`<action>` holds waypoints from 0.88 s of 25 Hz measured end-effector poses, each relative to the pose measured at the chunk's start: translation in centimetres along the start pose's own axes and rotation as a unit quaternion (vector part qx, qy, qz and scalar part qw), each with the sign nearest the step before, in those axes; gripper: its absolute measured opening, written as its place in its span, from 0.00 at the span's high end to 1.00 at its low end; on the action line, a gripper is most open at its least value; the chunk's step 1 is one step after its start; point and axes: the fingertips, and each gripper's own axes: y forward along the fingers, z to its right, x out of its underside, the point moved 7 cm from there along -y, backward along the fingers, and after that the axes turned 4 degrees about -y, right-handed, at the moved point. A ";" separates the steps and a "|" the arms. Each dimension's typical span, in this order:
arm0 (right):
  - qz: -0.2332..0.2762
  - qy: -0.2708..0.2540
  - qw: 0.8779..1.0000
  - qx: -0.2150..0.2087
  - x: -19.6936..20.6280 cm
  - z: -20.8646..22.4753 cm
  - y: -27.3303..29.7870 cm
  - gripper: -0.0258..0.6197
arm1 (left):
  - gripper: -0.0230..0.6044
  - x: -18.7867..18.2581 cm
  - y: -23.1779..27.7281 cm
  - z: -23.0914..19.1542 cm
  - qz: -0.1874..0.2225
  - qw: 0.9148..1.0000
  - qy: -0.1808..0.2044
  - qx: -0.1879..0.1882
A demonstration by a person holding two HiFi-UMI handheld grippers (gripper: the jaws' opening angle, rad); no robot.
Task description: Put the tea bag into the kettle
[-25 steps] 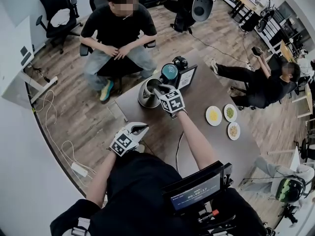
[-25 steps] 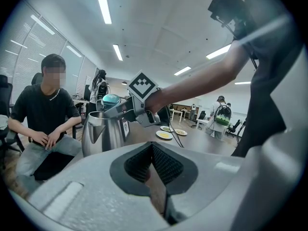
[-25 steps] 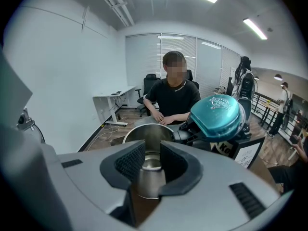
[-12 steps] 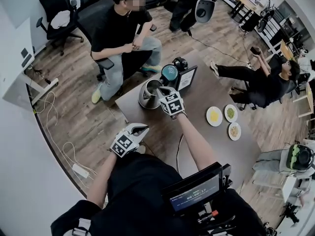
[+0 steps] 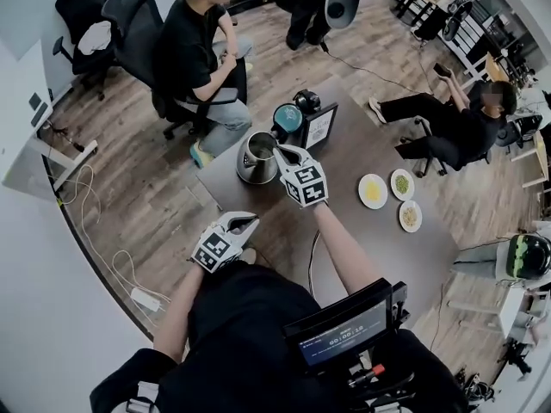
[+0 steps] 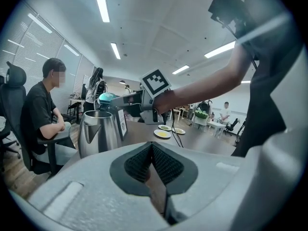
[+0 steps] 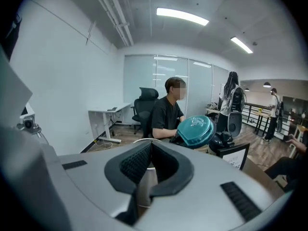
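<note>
The steel kettle (image 5: 256,158) stands lidless on the brown table (image 5: 362,256); it also shows in the left gripper view (image 6: 98,131). My right gripper (image 5: 281,151) hovers at the kettle's right rim, jaws shut, with nothing visible between them. In its own view the right gripper (image 7: 150,146) looks over the kettle's rim (image 7: 139,140). My left gripper (image 5: 245,224) rests near the table's front-left edge, shut and empty, and its own view (image 6: 151,148) shows the same. I see no tea bag in any view.
A teal round tin (image 5: 287,117), a black device (image 5: 305,101) and a framed sign (image 5: 320,128) stand right behind the kettle. Three small plates (image 5: 373,191) of food lie to the right. A person sits in a chair (image 5: 202,58) beyond the table.
My right gripper has lifted from inside the kettle's mouth to above its rim. The seated person has swivelled away to the left. My left gripper has stayed put.
</note>
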 end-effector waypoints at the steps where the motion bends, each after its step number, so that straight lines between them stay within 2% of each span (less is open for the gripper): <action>1: 0.012 0.004 1.000 0.000 -0.3 -0.2 -0.7 0.95 | 0.96 -0.1 0.1 0.2 -0.001 1.000 0.003 0.003; 6: 0.053 0.010 0.999 -0.007 -0.6 -1.6 -3.4 0.95 | 0.96 -0.2 0.5 0.8 0.001 1.000 0.011 0.013; 13: 0.113 0.035 0.993 0.011 0.3 -3.2 -7.5 0.95 | 0.96 -1.0 1.4 1.5 0.021 0.999 0.031 0.022; 17: 0.137 0.057 0.988 0.043 1.7 -3.1 -10.7 0.95 | 0.96 -1.3 3.0 2.1 0.030 0.997 0.055 0.040; 22: 0.141 0.096 0.982 0.082 4.4 -4.6 -14.5 0.95 | 0.96 -0.5 3.4 3.5 0.024 0.997 0.055 0.055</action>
